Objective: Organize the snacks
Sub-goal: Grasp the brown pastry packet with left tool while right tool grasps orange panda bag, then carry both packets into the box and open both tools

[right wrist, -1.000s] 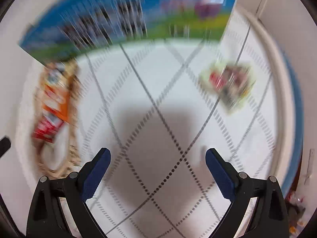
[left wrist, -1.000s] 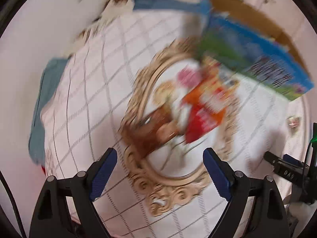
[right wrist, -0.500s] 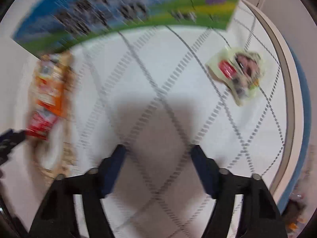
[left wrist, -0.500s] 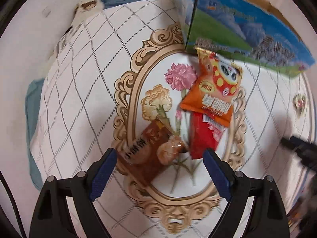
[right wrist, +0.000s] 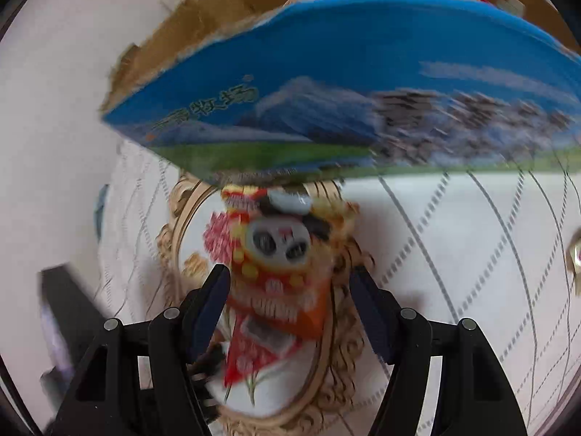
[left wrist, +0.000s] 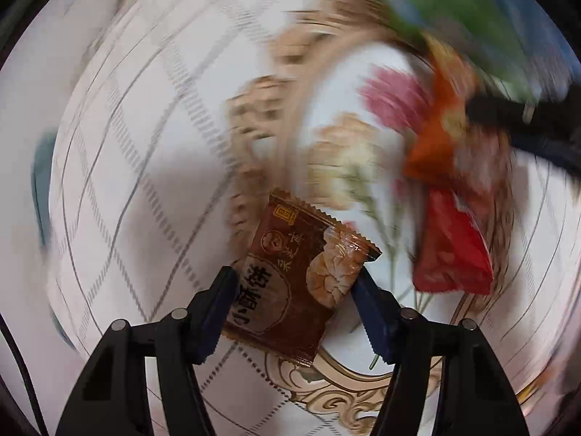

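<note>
In the left wrist view a brown biscuit packet (left wrist: 290, 276) shows sharp against a blurred table. It sits between the blue pads of my left gripper (left wrist: 295, 274), whose jaws are closing and pressing on its sides. An orange panda packet (left wrist: 435, 134) and a red packet (left wrist: 454, 254) lie to its right on the tablecloth. In the right wrist view, my right gripper (right wrist: 290, 279) hovers over the orange panda packet (right wrist: 279, 276), its jaws partly closed. The packet lies between the pads, with a gap on the right side. The red packet (right wrist: 250, 352) lies below it.
A blue and green printed cardboard box (right wrist: 326, 91) stands open just behind the packets. The white checked tablecloth has a gold ornate oval (left wrist: 326, 392) with printed flowers. A small wrapped snack (right wrist: 575, 258) lies at the far right. The left gripper's dark blur (right wrist: 61, 312) shows at left.
My left gripper came down and narrowed onto the brown packet. My right gripper narrowed and swept left from bare cloth to over the orange panda packet.
</note>
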